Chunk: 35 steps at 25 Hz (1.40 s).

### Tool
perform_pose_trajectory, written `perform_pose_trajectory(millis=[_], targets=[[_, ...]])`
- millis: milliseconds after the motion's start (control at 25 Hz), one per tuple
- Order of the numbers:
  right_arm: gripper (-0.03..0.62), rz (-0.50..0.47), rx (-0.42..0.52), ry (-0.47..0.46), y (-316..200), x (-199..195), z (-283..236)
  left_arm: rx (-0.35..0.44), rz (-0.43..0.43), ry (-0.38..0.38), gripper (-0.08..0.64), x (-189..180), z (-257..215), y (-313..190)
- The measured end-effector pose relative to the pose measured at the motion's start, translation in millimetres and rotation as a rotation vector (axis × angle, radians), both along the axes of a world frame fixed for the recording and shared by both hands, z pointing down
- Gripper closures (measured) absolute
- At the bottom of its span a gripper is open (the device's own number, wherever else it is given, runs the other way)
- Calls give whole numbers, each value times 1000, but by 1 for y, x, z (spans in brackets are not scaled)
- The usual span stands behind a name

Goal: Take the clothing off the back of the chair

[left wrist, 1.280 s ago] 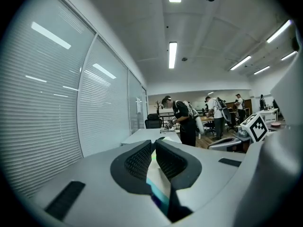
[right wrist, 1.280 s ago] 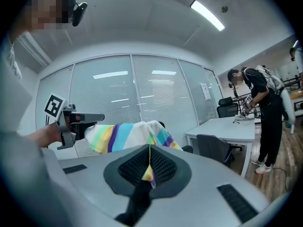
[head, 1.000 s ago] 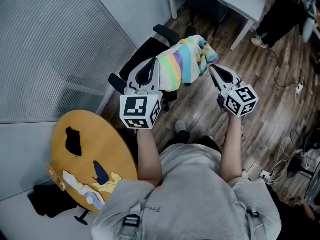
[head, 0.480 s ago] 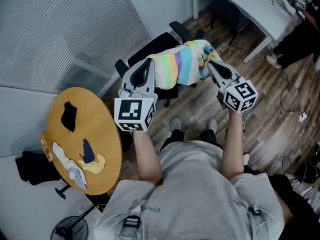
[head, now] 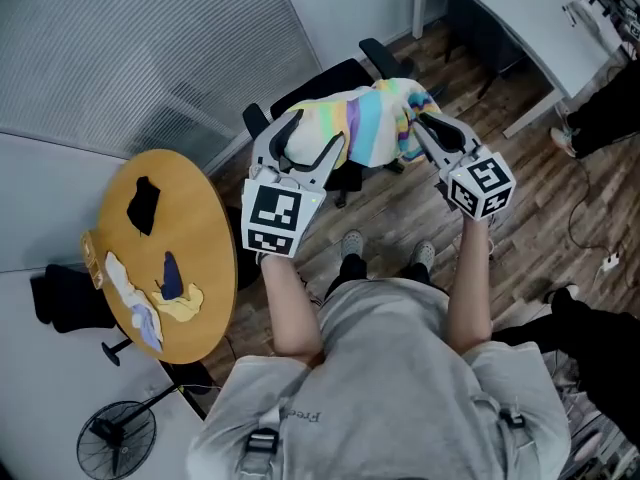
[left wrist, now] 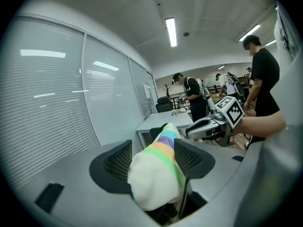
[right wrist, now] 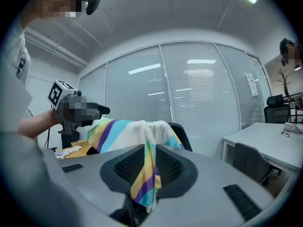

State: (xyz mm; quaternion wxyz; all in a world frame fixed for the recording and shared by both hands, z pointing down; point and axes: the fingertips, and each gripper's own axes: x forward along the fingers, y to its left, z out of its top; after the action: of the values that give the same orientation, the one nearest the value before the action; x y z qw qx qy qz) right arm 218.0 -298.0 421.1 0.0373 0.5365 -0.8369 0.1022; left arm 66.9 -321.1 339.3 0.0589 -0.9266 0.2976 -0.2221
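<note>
L tool (left wrist: 152,145) jaws just opened wide, clothing (head: 365,128) loose betw. them; R tool (right wrist: 150,148), just eased open a hair, pinches its edge. Only head view shows floor (head: 400,218) beside chair (head: 320,78).

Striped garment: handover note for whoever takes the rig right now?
Left gripper: open, jaws just opened; a bunch of the striped garment sits between them, unpinched.
Right gripper: shut on a fold, jaws just eased open slightly.
Garment hangs between both over the black chair; whether it still touches it is unclear.
Done: gathered up. Left: regrip, carry it clear.
</note>
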Motion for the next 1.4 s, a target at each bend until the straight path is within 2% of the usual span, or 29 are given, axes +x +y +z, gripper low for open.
perform_pose_trajectory(millis=[120, 320, 480, 600, 760, 920, 1080, 1120, 1200, 1400], targets=[[430, -46, -8, 33, -2, -5, 4, -5, 30, -73, 226, 7, 14, 2], [236, -98, -45, 129, -9, -13, 17, 9, 32, -199, 206, 10, 31, -2], [173, -113, -63, 204, -18, -18, 29, -2, 44, -286, 204, 15, 44, -7], [155, -116, -57, 211, -23, -21, 31, 19, 33, -376, 206, 15, 55, -12], [150, -146, -57, 175, -25, -22, 33, 49, 23, -452, 209, 18, 61, -18], [152, -217, -57, 136, -26, -39, 32, 82, 28, -494, 299, 18, 59, -21], [161, -299, -49, 185, -19, -62, 33, 103, 35, -514, 326, 20, 57, -18], [173, -306, -46, 198, -18, -64, 33, 104, 35, -513, 330, 20, 57, -18], [284, -309, -38, 207, -17, -65, 31, 102, 34, -506, 338, 20, 56, -16], [369, -309, -23, 183, -10, -64, 24, 96, 21, -464, 359, 20, 49, -10]])
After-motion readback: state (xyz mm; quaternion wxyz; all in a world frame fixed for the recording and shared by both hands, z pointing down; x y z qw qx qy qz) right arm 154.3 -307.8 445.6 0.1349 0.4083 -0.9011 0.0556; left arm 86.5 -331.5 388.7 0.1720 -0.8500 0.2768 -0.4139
